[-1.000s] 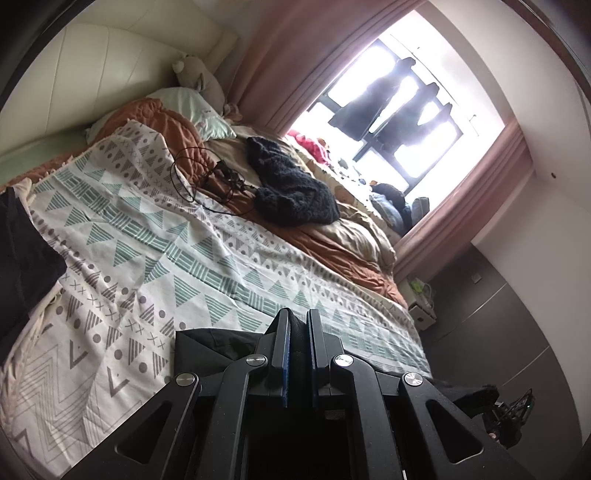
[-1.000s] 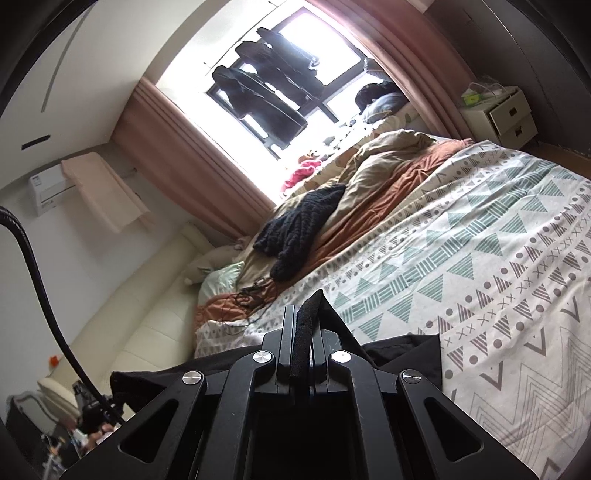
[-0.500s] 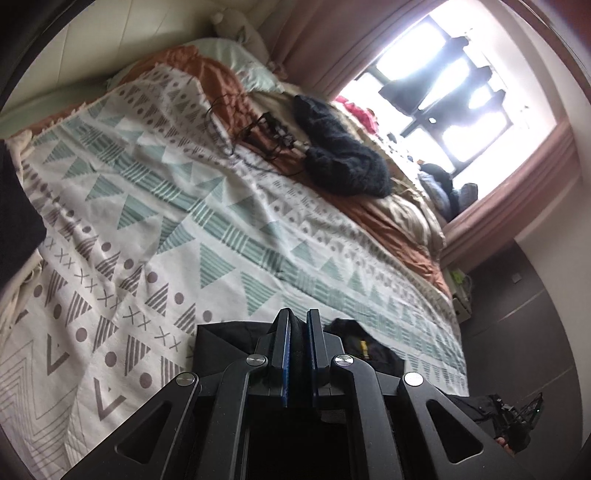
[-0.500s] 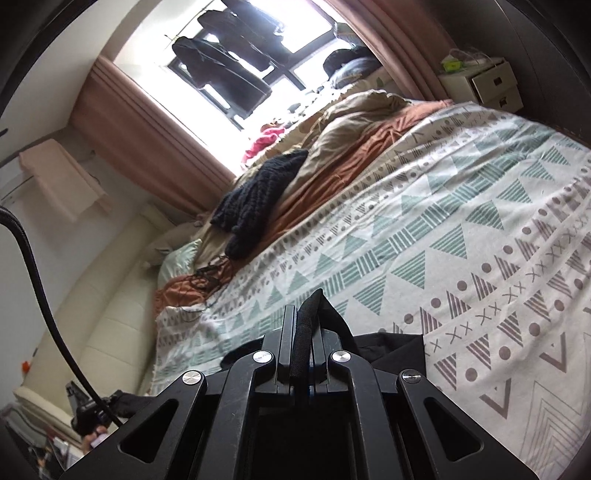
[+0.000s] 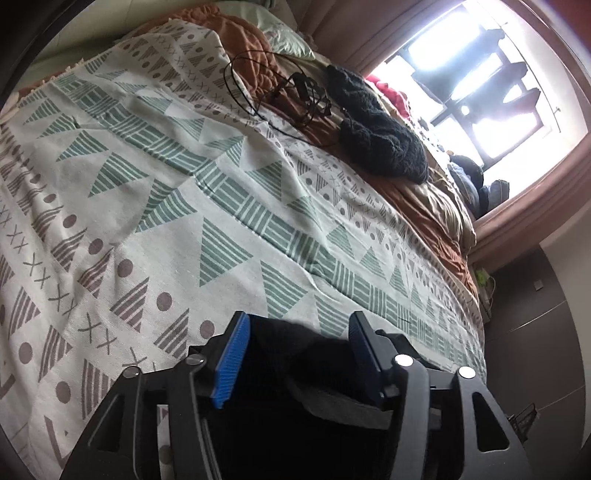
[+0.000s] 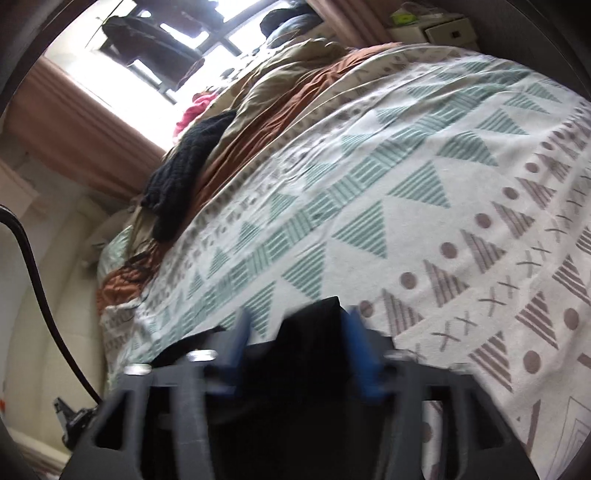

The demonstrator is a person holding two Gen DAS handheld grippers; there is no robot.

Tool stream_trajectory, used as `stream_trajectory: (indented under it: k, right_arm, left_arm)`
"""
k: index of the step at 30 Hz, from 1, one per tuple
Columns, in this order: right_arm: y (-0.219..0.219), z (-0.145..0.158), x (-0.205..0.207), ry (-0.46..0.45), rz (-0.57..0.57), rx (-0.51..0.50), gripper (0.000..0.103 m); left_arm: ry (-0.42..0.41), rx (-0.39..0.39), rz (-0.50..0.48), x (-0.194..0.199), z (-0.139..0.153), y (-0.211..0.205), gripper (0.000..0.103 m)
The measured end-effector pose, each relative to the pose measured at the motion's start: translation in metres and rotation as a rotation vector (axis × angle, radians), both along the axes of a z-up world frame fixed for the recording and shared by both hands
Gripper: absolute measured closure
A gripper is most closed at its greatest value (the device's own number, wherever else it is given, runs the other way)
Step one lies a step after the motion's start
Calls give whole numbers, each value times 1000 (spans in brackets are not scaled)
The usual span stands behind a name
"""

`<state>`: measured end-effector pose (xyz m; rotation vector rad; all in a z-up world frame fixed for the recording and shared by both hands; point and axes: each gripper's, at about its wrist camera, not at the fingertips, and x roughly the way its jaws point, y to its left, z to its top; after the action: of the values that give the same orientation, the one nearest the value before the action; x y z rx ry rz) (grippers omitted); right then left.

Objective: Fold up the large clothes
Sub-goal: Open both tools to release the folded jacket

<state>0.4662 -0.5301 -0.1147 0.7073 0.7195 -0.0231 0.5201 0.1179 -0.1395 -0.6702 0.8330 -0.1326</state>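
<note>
The black garment point(image 5: 295, 354) lay at the near edge of the bed, bunched between the parted fingers of both grippers on the patterned bedspread point(image 5: 221, 206). In the left wrist view its dark fabric humped up loosely between the two blue pads point(image 5: 231, 363) without being pinched. In the right wrist view a peak of the same black cloth point(image 6: 314, 332) stood up between the blurred blue pads point(image 6: 354, 354).

Half a second earlier both grippers had been clamped tight, the right one with a fold of the garment squeezed between its fingers. Now the left gripper point(image 5: 297, 325) stood wide open and the right gripper point(image 6: 295, 325) had spread too — the cloth was released, though still touching or just beside the pads. Both cameras had also dropped closer to the bed, so the geometric print of green triangles and grey dots filled more of each view.

Farther up the bed lay a tangle of black cable point(image 5: 280, 88) on a rust-brown blanket point(image 5: 258, 62), with a dark knitted item point(image 5: 380, 136) just beside it and a pale green pillow point(image 5: 284, 33) near the headboard. Beyond were a bright window point(image 5: 480, 85) with pinkish curtains point(image 5: 369, 33). In the right wrist view a bedside drawer unit point(image 6: 443, 31) sat past the far corner — and a black cord point(image 6: 33, 266) curved down the left side.
</note>
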Motion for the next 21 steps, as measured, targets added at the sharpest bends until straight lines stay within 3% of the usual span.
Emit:
stream_trajectory:
  k: [3, 14, 21]
  right_arm:
    - [-5, 2, -9, 4, 15, -15, 31]
    - [0, -1, -58, 112, 45, -141, 31]
    - [13, -16, -97, 192, 94, -217, 34]
  left_arm:
    - [-21, 18, 4, -7, 5, 4, 42]
    - [87, 130, 6, -58, -14, 19, 42]
    - [158, 144, -29, -97, -33, 22, 42]
